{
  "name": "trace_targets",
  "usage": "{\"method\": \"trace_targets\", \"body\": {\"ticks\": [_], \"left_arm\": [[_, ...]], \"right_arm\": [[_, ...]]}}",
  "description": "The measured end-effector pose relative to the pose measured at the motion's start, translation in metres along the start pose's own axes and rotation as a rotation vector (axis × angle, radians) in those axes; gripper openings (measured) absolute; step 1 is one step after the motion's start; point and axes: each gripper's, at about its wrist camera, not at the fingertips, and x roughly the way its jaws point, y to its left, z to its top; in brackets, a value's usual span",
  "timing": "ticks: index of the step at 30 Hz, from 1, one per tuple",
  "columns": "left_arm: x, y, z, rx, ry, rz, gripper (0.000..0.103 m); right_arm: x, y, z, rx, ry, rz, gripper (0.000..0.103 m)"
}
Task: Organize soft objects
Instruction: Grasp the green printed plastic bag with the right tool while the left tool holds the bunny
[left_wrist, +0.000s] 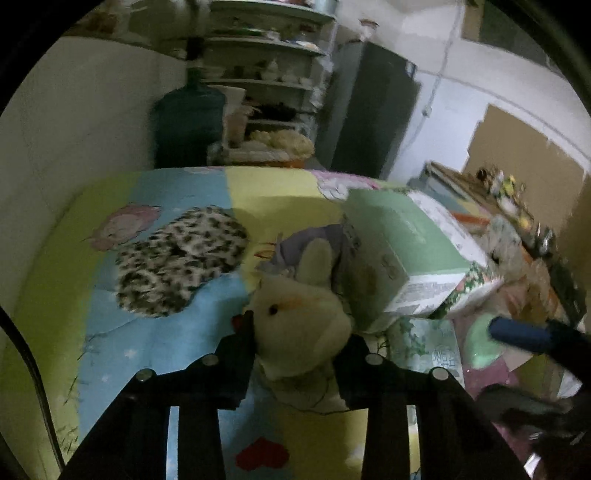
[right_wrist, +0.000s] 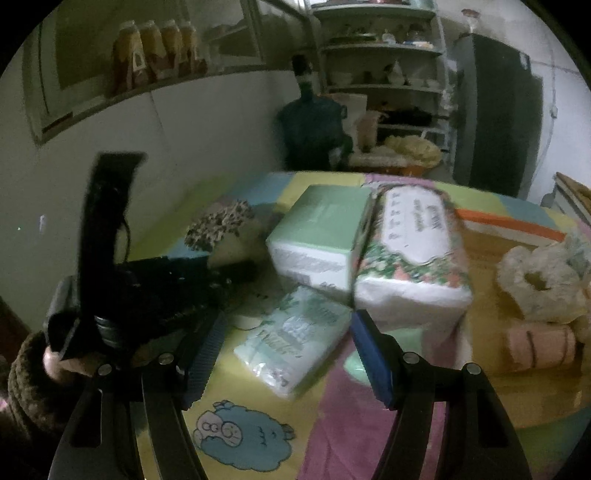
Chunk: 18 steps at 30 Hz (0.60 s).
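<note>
Toy first: the cream plush duck (left_wrist: 301, 317) is lying on the quilt (left_wrist: 166, 343), its body stretching away toward twelve o'clock from the left gripper (left_wrist: 295, 354), whose jaws are pressing against both sides of the head, so that hand is grasping it. The right gripper (right_wrist: 280, 354) is hanging unclenched over a small tissue pack (right_wrist: 291, 343), touching nothing, so the left hand is plainly the nearer one. At two o'clock from the duck, two larger tissue packs (right_wrist: 321, 240) are sitting side by side. At ten o'clock a spotted cushion (left_wrist: 181, 262) is resting. Beyond the bed, shelves (left_wrist: 266, 66) and a water jug (left_wrist: 188, 125) are standing against the wall.
</note>
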Motion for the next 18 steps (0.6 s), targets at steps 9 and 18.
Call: {"method": "trace_targets", "body": {"ticks": [9, 18], "left_arm": [[-0.049, 0.011, -0.015, -0.056, -0.149, 0.128, 0.037], [-0.067, 0.014, -0.024, -0.053, -0.194, 0.201, 0.037]], "right_arm": [[0.037, 0.011, 0.000, -0.003, 0.117, -0.063, 0.072], [0.059, 0.028, 0.000, -0.066, 0.139, -0.147, 0.070]]}}
